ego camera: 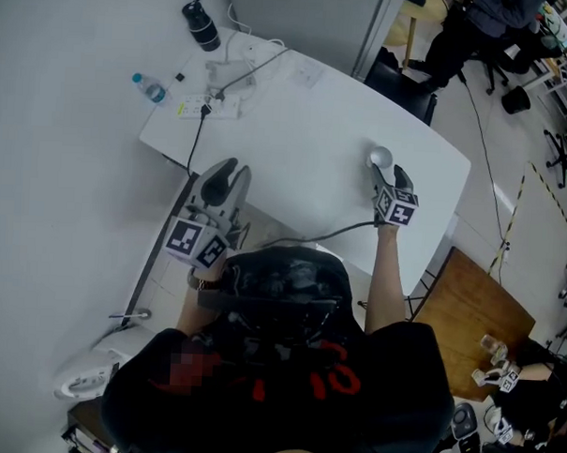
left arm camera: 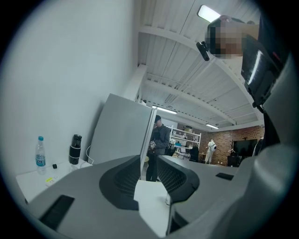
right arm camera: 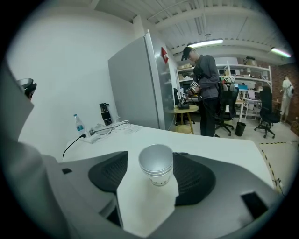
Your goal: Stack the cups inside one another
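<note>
The stack of cups (right arm camera: 158, 169) stands upright on the white worktop (ego camera: 297, 128), right in the gap of the right claw (ego camera: 388, 181). It reads as several paper cups nested in one another. The open mouth on top shows a smooth, silvery-grey inside. Below the top lip a few thin rims sit close under each other, and the pale outer wall tapers down to a narrow foot with a small dark mark of print too small to read. The right claw's jaws stand apart on both sides of the stack. There is clear worktop between the stack and the left pad, while the right pad lies just beside the wall, and whether it touches cannot be told. The left claw (ego camera: 231, 172) is well apart from the cups, at the near left edge of the worktop. Its jaws leave only a narrow slot between them, and nothing is held there. Far beyond the right claw, at the worktop's far corner, lie a power strip with cables (ego camera: 212, 105), a water bottle (ego camera: 150, 88) and a dark flask (ego camera: 200, 25). Past the worktop's far end a person (right arm camera: 204, 79) stands by a small round table.
</note>
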Tool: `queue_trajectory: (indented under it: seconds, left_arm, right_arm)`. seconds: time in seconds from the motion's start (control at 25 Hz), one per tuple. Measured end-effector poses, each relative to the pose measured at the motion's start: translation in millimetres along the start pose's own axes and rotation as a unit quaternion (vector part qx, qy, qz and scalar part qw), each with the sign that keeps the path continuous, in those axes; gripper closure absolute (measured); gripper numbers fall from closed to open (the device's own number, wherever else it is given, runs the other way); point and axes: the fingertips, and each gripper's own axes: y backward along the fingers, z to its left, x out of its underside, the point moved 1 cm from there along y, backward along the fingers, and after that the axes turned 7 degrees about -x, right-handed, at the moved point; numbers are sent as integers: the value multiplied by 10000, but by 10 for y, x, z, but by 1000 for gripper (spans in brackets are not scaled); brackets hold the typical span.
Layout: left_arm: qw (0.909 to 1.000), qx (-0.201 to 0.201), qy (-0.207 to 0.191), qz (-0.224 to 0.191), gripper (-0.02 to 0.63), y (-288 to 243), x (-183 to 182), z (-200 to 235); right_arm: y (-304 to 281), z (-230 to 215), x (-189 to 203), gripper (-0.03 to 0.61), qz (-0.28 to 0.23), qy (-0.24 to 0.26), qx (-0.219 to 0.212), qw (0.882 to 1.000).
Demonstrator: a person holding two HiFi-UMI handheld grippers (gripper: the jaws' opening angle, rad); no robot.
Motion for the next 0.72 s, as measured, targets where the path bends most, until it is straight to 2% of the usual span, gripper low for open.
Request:
queue_trajectory:
  seconds: [0.12,0.24,0.36,0.48,0.6,0.72]
  left_arm:
    - [9997,217,-87,35,497,-110,4,-102]
    - [9994,296,-177,100,497,-95,20,-56]
    - [9994,305,-131,140,497,-62,54,-17]
    - [9991,365,-114,187,497,-104,69,-17]
    - [9989,420,-136,182,497,-139,68,-25]
    - [9985,495,-141,198,497,-193,65,-36]
  right_arm:
    - [150,-3,-162,278,-277,88,137,9995]
    - [176,172,-276,281,-458,232,122,9986]
    - [235,345,-367,387,-668,264,125,9973]
    - [304,506,-502,431,-945,249,28,9952]
    - [403,665,-645,561,-1263,133,-138,9918]
    - [503,798,-807,571,-1520,79,-303,9879]
